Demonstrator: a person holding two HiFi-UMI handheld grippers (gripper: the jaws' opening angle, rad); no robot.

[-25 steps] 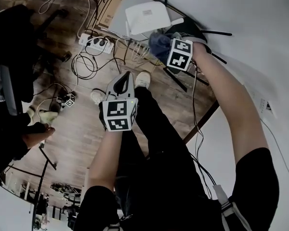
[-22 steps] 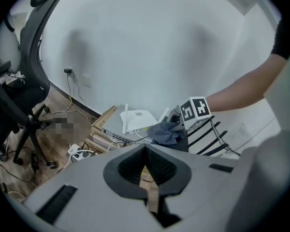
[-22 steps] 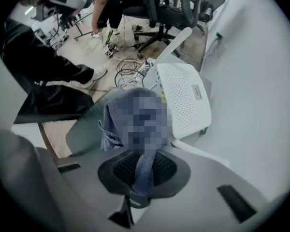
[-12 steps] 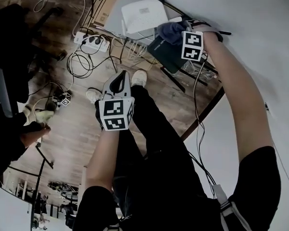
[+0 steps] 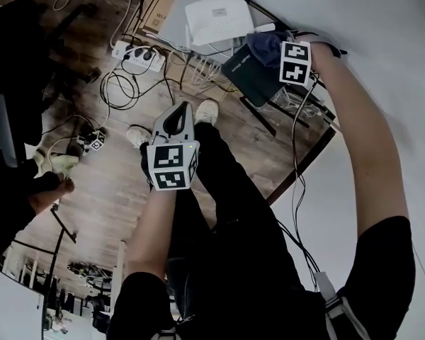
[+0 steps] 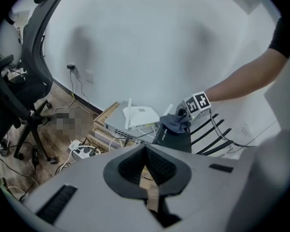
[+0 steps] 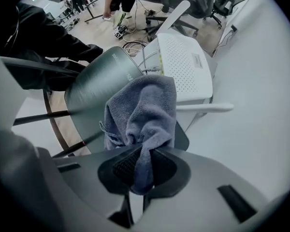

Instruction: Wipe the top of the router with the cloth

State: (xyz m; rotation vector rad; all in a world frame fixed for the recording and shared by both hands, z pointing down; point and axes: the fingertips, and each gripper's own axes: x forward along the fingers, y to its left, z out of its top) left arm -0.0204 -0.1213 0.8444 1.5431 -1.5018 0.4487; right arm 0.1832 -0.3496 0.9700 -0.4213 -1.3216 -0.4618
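Fingers (image 7: 124, 166) tight on cloth (image 7: 146, 111), in right gripper view only.

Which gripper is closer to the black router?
Right. The right gripper, its fingers clamping a blue-grey cloth, is just above the flat dark plastic router; the left gripper hangs far back, over the wooden floor.

Blk router (image 5: 249, 71) top open, wht router (image 5: 216, 18) just beside.

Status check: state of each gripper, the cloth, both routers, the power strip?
right gripper: shut on cloth
left gripper: shut, empty
cloth: bunched, draped on black router's top
black router: partly covered by cloth
white router: uncovered, antennas raised
power strip: plugs inserted
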